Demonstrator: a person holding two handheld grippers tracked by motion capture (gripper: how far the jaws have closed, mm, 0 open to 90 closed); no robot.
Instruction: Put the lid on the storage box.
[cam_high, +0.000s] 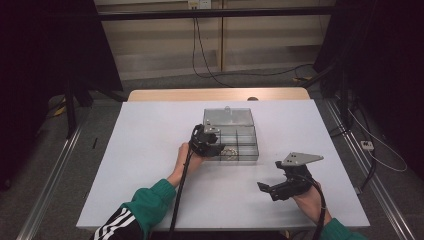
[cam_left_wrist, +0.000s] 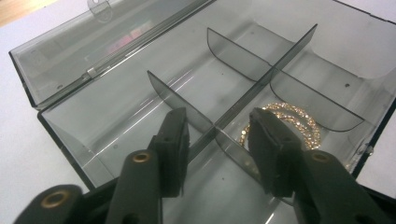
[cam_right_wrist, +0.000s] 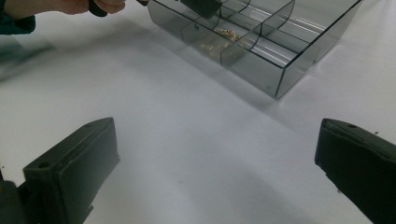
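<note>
The white worktop (cam_high: 150, 150) carries a smoky clear plastic box (cam_high: 247, 145) near its middle, lid (cam_high: 227, 117) thrown back and standing open on the far side. Thin dividers (cam_left_wrist: 243, 95) split the box into compartments. A gold sparkly bracelet (cam_left_wrist: 299, 122) lies coiled flat on the floor of one compartment along the box's near wall, the one just right of the divider my left tool straddles.

My left tool (cam_left_wrist: 218, 140) is over the near left part of the box, tips dipped below the rim. Its jaws are partway in, about a third of their spread, and grip nothing: the long divider runs up between them, one tip on each side of it. The right-hand tip sits just beside the bracelet; whether it touches the beads I cannot quite tell, since the tip hides that edge.

My right tool (cam_high: 272, 190) rests well apart from the box, low over bare worktop toward the near right, jaws spread wide with nothing between them.
</note>
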